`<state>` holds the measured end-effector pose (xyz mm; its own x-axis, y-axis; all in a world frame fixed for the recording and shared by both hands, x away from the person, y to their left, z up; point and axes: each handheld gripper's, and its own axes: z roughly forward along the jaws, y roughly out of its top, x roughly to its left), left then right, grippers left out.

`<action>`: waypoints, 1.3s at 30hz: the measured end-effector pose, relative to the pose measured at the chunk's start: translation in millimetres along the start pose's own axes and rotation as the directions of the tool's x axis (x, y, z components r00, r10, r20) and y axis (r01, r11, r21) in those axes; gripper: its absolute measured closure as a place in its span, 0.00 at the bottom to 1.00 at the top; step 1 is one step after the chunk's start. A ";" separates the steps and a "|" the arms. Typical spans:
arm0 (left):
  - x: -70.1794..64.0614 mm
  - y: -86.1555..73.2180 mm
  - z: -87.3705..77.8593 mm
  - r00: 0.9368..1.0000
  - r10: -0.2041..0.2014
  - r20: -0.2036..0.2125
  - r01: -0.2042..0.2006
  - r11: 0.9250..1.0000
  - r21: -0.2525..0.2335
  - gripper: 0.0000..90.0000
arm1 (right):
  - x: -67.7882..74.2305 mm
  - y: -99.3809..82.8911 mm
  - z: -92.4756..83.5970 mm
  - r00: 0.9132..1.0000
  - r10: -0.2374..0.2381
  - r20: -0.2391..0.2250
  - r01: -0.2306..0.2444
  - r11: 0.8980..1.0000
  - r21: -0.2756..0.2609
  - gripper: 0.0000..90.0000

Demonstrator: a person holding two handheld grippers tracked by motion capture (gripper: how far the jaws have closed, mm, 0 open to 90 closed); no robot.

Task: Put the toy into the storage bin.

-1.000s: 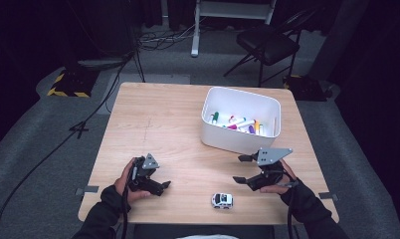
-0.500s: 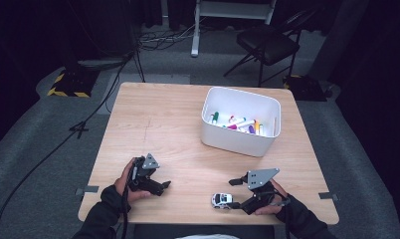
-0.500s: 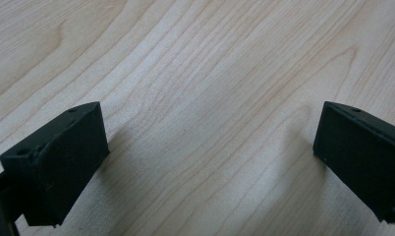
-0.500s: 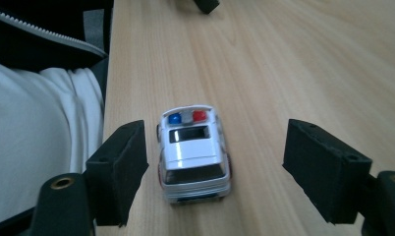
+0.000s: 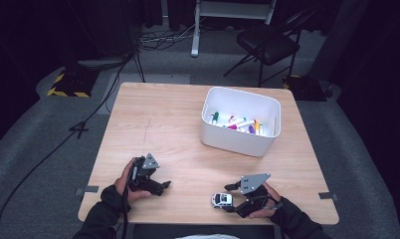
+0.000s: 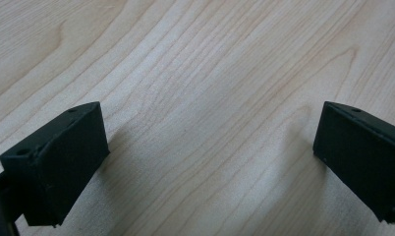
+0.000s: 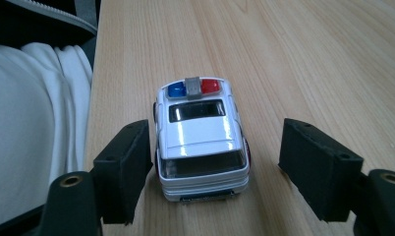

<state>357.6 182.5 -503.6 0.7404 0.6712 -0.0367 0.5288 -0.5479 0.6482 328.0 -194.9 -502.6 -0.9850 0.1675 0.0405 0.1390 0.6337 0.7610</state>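
A small white toy police car (image 5: 221, 199) with a red and blue light bar stands on the wooden table (image 5: 163, 124) near its front edge. My right gripper (image 5: 229, 198) lies low behind it, a jaw on either side. In the right gripper view the car (image 7: 200, 132) sits between the jaws of that gripper (image 7: 215, 147); the left one is right against its side and the right one stands off by a gap. These jaws have just been closing, and they are still open. My left gripper (image 5: 162, 188) rests at the front left, open over bare wood (image 6: 210, 147).
A white bin (image 5: 238, 142) holding several coloured markers (image 5: 238, 123) stands at the back right of the table. A white garment (image 7: 33, 123) hangs just past the table's near edge. A dark chair (image 5: 267, 42) and cables lie on the floor beyond.
My right gripper has dropped and slid left toward the front edge, and now straddles the car. The left gripper and the car have kept still.
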 end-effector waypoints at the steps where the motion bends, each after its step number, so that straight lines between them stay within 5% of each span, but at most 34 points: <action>1: 0.0 0.0 0.0 1.000 0.000 0.000 0.000 1.000 0.000 0.00 | 0.7 0.0 1.0 1.000 -0.013 0.003 0.013 1.000 0.003 0.32; 8: -0.1 0.0 0.1 1.000 -0.002 0.000 0.002 1.000 -0.002 0.00 | 3.4 2.2 4.2 0.999 -0.027 0.030 0.026 0.999 0.026 0.33; 11: -0.2 0.0 0.1 1.000 -0.002 0.000 0.002 1.000 -0.001 0.00 | 5.3 3.1 5.5 0.999 0.002 0.040 -0.003 1.000 0.018 0.36; 15: -0.3 0.2 0.3 1.000 -0.004 0.000 0.004 1.000 0.000 0.00 | 3.9 2.4 4.1 0.999 -0.044 0.012 0.044 0.999 0.012 0.52; 26: 0.1 0.3 0.2 1.000 0.001 -0.006 -0.001 1.000 -0.002 0.00 | 3.9 1.0 1.5 1.000 -0.025 0.005 0.025 1.000 0.002 0.54; 28: 0.1 0.3 0.2 1.000 0.000 -0.005 0.000 1.000 -0.002 0.00 | 1.8 0.6 -0.7 0.999 -0.041 0.014 0.041 0.999 0.014 0.54; 31: 0.1 0.3 0.2 1.000 0.000 -0.005 0.000 1.000 -0.002 0.00 | 0.1 1.0 -6.4 1.000 0.006 0.029 -0.005 1.000 -0.019 0.54; 39: 0.8 0.9 0.2 1.000 0.014 -0.013 -0.014 1.000 -0.007 0.00 | -11.6 3.5 -27.7 0.993 0.036 0.111 -0.028 0.997 -0.070 0.54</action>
<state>358.8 182.5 -503.1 0.7420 0.6702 -0.0179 0.5159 -0.5537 0.6537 337.1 -215.6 -482.4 -0.9621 0.2728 -0.0045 0.1591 0.5741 0.8032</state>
